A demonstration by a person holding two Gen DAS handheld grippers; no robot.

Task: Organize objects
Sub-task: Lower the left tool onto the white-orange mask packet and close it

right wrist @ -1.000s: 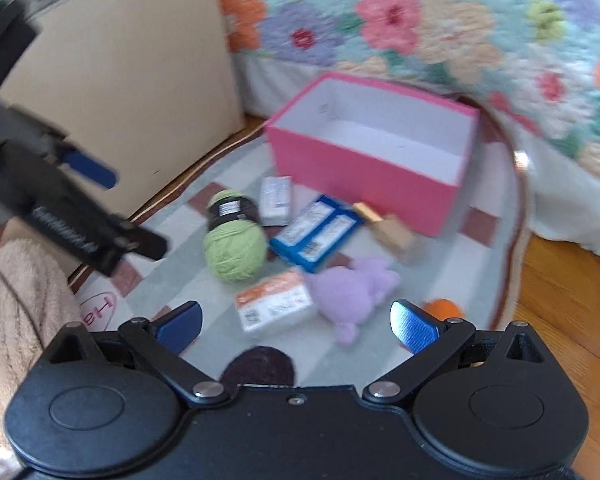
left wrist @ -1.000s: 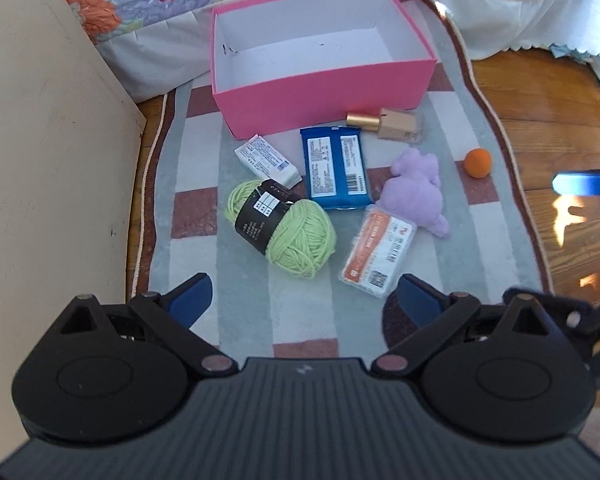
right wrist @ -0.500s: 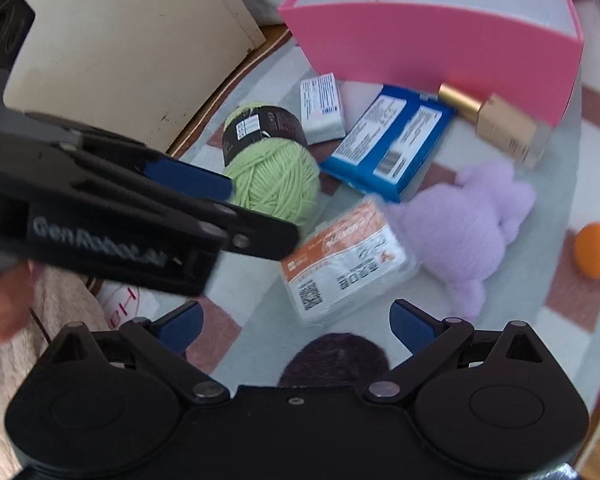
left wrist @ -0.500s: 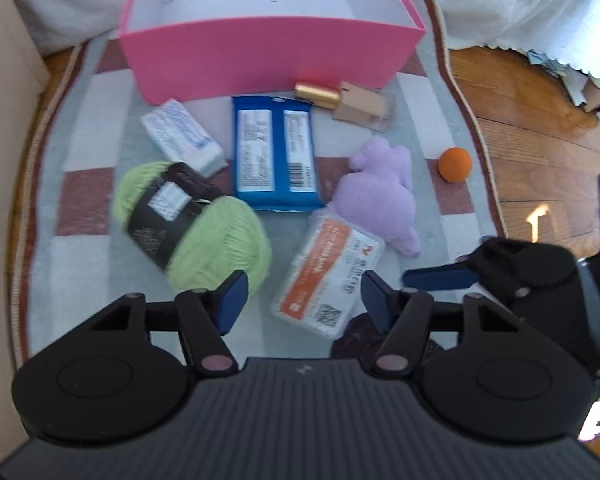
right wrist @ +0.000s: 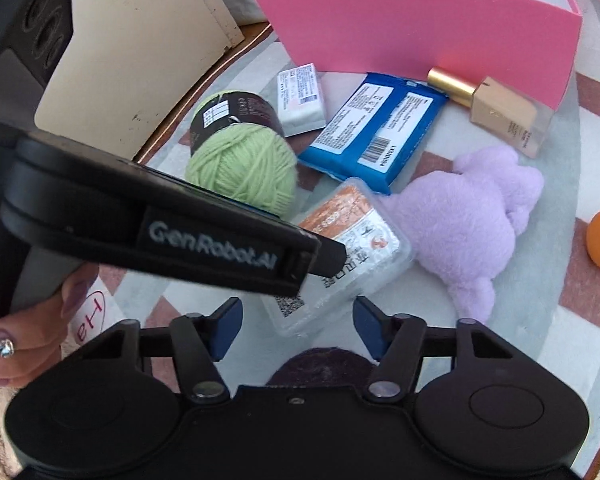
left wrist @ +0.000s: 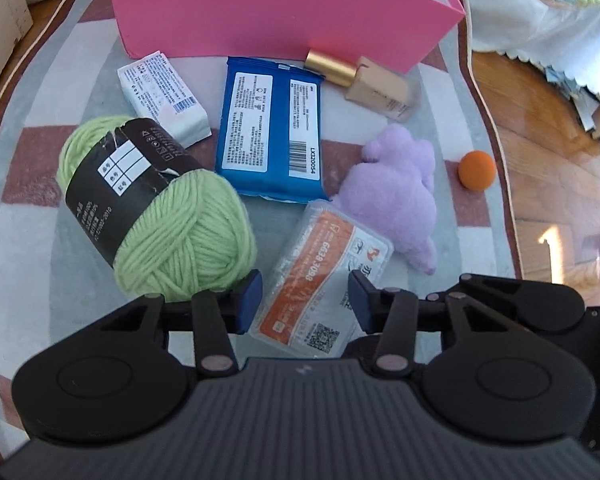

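An orange-and-white tissue packet lies flat on the striped rug. My left gripper points steeply down over it, and its jaws are closing with the packet between them. Its pads are not clamped on the packet. In the right wrist view one of its fingers rests over the packet. My right gripper is also closing. The packet's near end lies between its pads, with gaps on both sides. The open pink box stands behind.
Around the packet lie green yarn, a blue pack, a small white pack, a foundation bottle, a purple plush and an orange ball. A beige board leans at the left. Wood floor lies to the right.
Both grippers have dropped close to the rug and tilted further down. Both pairs of jaws have narrowed from wide open. The left gripper now straddles the orange-and-white packet.
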